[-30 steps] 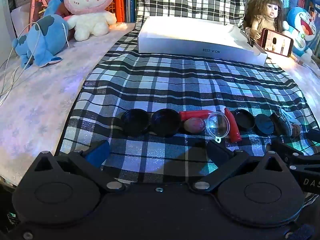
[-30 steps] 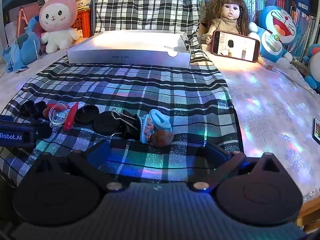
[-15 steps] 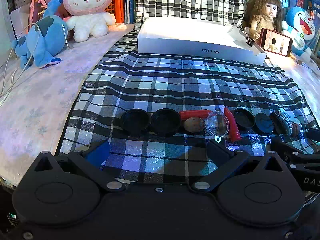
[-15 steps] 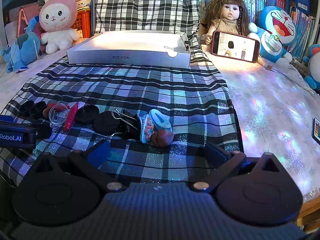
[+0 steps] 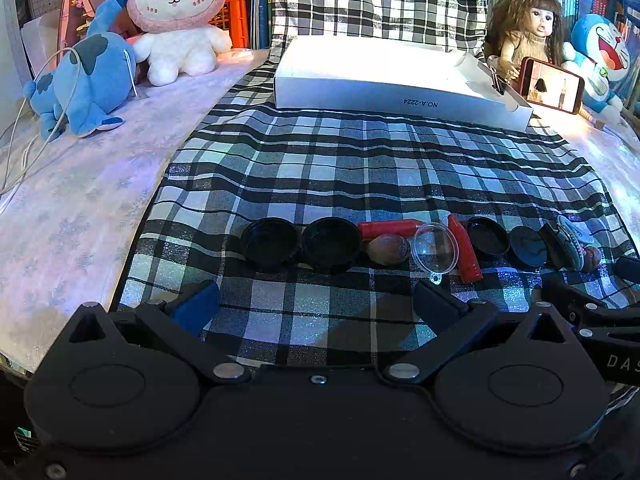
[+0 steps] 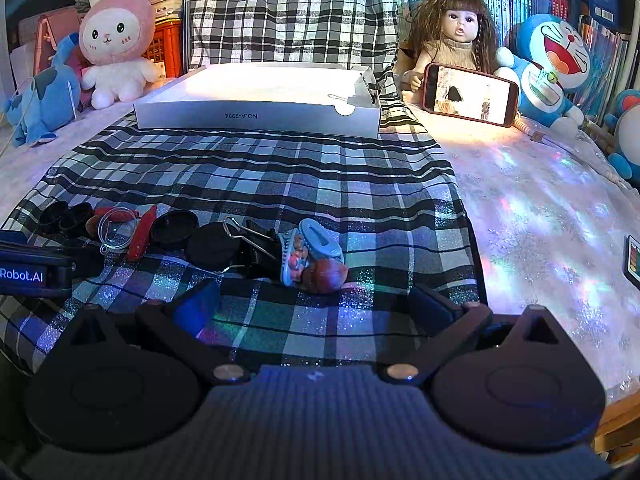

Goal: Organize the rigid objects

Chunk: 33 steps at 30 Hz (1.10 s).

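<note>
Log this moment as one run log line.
left gripper: open, empty | right gripper: open, empty | small items: row on plaid cloth | white box: behind

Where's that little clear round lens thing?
In the left wrist view, the clear lens lies mid-row on the plaid cloth, between the brown nut and a red stick.

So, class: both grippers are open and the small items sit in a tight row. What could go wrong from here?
1. The clear round lens overlaps a red stick; gripping either may drag the other.
2. The black caps touch, so the jaws may nudge both.
3. The white box lies far across the cloth; a carried item might drop.
</note>
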Tool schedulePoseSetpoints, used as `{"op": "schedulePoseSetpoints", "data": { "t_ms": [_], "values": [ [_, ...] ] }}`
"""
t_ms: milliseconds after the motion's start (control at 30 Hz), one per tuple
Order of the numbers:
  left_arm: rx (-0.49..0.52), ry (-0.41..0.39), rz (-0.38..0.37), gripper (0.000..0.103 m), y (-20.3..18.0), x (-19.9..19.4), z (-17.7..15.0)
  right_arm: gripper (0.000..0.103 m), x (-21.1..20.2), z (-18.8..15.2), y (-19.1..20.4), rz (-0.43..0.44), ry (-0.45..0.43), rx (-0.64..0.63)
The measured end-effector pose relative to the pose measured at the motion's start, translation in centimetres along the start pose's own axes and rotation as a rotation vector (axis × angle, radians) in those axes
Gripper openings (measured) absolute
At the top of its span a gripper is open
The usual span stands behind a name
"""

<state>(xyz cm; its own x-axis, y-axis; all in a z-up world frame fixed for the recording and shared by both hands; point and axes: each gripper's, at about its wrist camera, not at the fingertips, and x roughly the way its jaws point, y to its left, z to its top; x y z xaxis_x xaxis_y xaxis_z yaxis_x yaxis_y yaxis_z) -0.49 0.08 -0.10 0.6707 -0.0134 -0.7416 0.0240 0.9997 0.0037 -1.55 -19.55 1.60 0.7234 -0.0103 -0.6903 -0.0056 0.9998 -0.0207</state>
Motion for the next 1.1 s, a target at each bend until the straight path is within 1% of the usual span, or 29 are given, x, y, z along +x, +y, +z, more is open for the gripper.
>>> {"op": "schedulePoseSetpoints", "data": {
  "t_ms": [800, 1100],
  "values": [
    [0.0, -0.003, -0.001, 0.103, -0.01, -0.01, -0.12, 0.103, -0.14, 0.15, -0.22, 0.005, -0.001, -0.003],
    [0.001, -0.006, -0.001, 0.103, -0.02, -0.08, 0.07, 0.103, -0.11, -0.05, -0.29, 0.009, -0.018, -0.006]
  ]
}}
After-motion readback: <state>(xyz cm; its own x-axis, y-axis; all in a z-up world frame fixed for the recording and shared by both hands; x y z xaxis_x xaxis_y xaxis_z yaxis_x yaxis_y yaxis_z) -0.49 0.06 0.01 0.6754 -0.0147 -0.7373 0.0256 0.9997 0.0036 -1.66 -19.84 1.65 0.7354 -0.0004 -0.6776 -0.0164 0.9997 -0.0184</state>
